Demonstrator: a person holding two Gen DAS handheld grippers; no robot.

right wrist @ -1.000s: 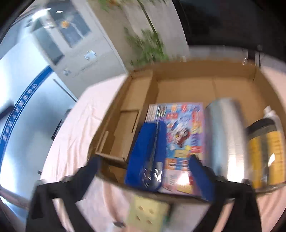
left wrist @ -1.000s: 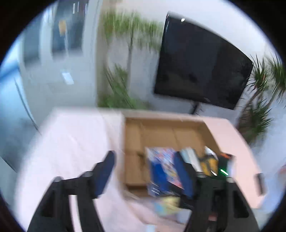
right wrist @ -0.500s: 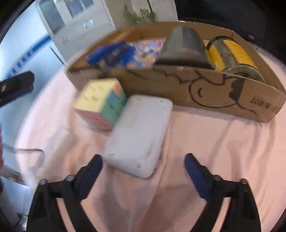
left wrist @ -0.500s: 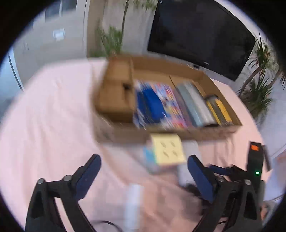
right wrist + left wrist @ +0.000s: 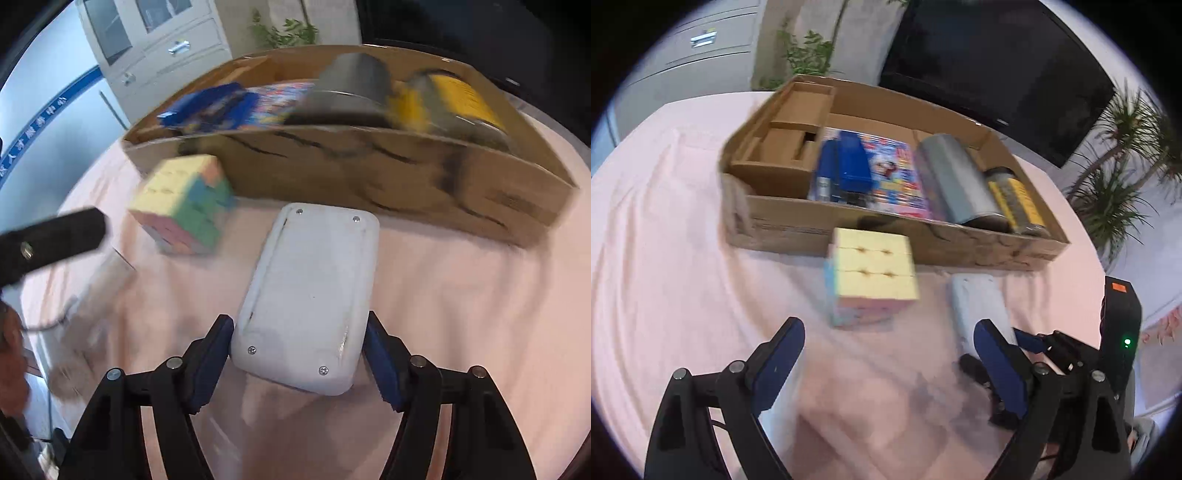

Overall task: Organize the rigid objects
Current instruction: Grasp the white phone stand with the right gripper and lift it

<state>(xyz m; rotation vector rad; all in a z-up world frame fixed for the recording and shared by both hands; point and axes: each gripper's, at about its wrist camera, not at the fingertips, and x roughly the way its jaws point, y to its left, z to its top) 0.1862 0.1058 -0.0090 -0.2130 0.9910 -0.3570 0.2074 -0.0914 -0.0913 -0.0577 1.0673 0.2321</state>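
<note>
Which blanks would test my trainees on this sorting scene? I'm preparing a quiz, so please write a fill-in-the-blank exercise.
1. The right tool has its fingers on either side of the ____ flat case.
2. The puzzle cube sits on the pink cloth, ____ the cardboard box.
3. The left tool is open and holds ____.
4. The silver cylinder lies in the box between the colourful book and the ____ jar.

Missing words: white; outside; nothing; yellow

A pink cloth (image 5: 665,229) covers the tabletop. Beyond its far edge a large dark screen (image 5: 990,62) hangs on a white wall, flanked by leafy potted plants (image 5: 1123,173). A grey cabinet (image 5: 159,40) with glazed doors stands far left.
</note>
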